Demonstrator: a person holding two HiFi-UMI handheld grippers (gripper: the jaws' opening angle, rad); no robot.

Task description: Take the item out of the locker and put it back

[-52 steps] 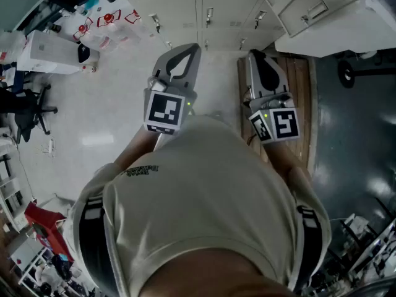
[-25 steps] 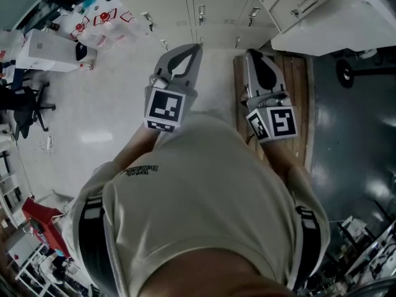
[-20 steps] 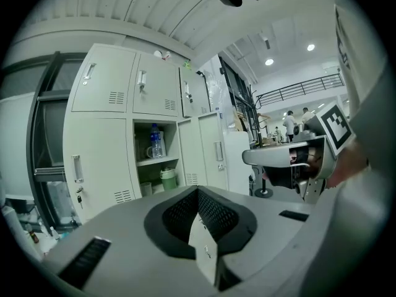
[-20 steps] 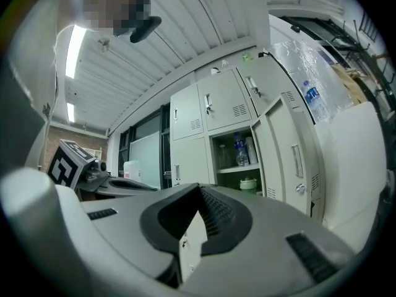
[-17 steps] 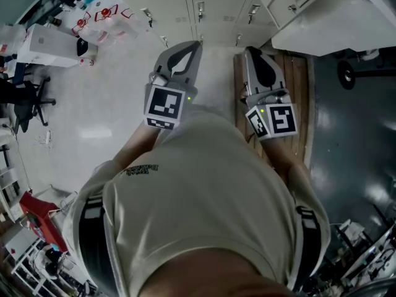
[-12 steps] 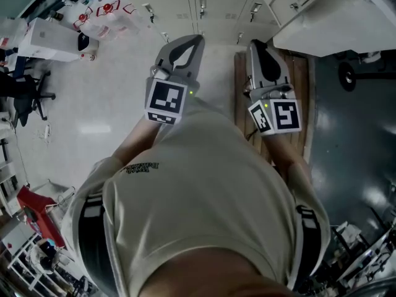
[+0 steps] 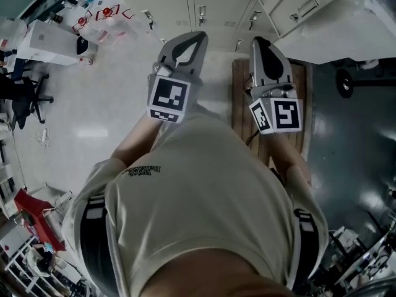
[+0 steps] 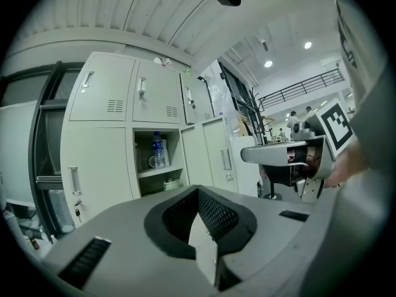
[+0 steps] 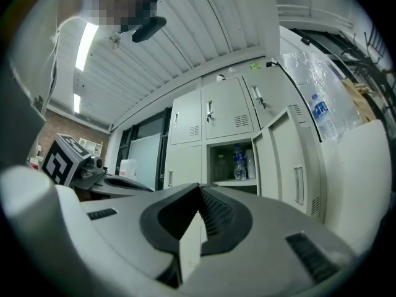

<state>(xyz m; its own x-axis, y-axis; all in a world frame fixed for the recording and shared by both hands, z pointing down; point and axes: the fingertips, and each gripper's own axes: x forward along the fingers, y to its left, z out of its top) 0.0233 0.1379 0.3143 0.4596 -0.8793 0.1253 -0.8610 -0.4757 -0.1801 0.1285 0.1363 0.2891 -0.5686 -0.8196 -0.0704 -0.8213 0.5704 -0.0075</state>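
An open locker compartment (image 8: pixel 156 158) in a bank of pale lockers (image 7: pixel 201 8) holds a clear water bottle (image 8: pixel 158 150) with a blue cap on its shelf, a mug-like thing beside it and a small pale item (image 8: pixel 171 183) on the level below. The bottle (image 9: pixel 237 163) also shows in the right gripper view, next to the swung-open door (image 9: pixel 291 175). My left gripper (image 7: pixel 199 39) and right gripper (image 7: pixel 260 43) point level at the lockers from a distance, side by side. Both are shut with nothing between the jaws.
A wooden board (image 7: pixel 240 101) lies on the floor under the right gripper. A white cabinet (image 7: pixel 328 33) juts in at the upper right. An office chair (image 7: pixel 25 98) and a white box (image 7: pixel 49 45) stand at the left. The person's shirt fills the lower head view.
Both grippers have shifted a little forward toward the lockers, higher in the head view. Their jaws stay shut and nothing was picked up.
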